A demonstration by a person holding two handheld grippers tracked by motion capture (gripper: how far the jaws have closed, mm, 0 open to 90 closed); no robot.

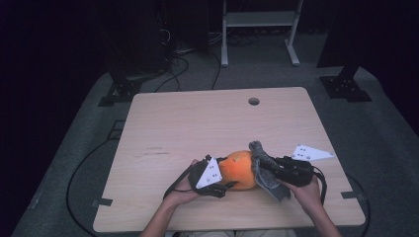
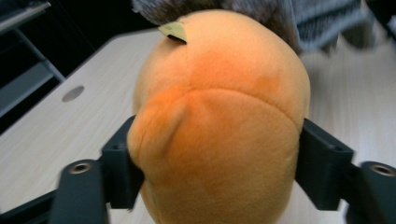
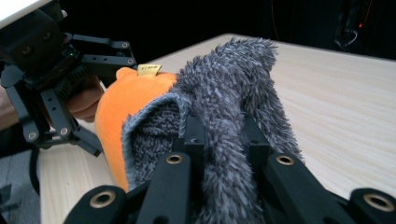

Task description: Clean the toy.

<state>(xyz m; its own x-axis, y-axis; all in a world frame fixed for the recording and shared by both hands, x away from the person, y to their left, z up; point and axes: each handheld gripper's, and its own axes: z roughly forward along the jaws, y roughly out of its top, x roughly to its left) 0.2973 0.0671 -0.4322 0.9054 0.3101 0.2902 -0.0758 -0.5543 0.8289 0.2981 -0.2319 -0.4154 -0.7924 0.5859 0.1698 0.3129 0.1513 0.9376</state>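
At the near edge of the table (image 1: pixel 163 118), I am squeezing an orange plush toy (image 1: pixel 239 170) with my left gripper (image 2: pixel 212 161), its jaws denting the soft sides as they clamp it across the middle. My right gripper (image 3: pixel 219 140) is pinching a fluffy grey cloth (image 3: pixel 233 98) tight against the toy's far side. Both look light and yielding; the plush should hold best at its widest bulge, the cloth by a bunched fold.

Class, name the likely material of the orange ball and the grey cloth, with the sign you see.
Orange ball: seemingly soft plush fabric, matt short nap, stitched seams, dented where the jaws press. Grey cloth: probably microfibre or terry, shaggy fuzzy pile.
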